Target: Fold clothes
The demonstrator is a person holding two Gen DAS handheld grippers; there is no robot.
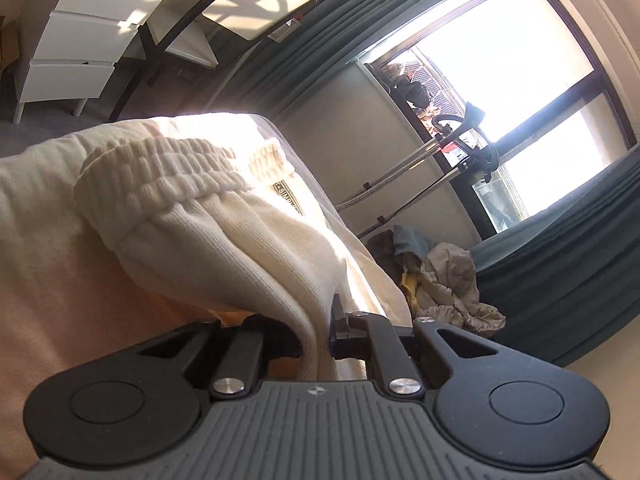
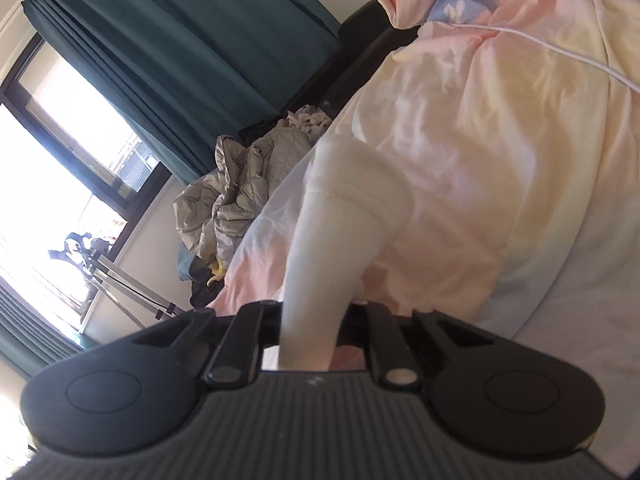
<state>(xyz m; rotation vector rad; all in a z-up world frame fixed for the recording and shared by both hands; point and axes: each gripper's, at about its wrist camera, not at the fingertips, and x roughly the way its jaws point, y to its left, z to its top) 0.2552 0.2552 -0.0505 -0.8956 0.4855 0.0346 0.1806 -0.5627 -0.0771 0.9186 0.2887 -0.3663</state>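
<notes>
A cream knit garment (image 1: 208, 232) with a ribbed elastic waistband (image 1: 160, 168) lies bunched on the bed in the left wrist view. One fold of it runs down between the jaws of my left gripper (image 1: 316, 340), which is shut on it. In the right wrist view a narrow strip of the same cream garment (image 2: 336, 216) rises from the bed and passes between the jaws of my right gripper (image 2: 308, 336), also shut on the cloth. The fingertips of both grippers are mostly hidden by fabric.
The bed carries a pastel pink and yellow sheet (image 2: 500, 152) with a white cable (image 2: 560, 50) across it. A heap of grey and other clothes (image 2: 240, 192) lies beside the bed. Teal curtains (image 2: 180, 40) frame a bright window (image 1: 500, 60). White drawers (image 1: 80, 40) stand further off.
</notes>
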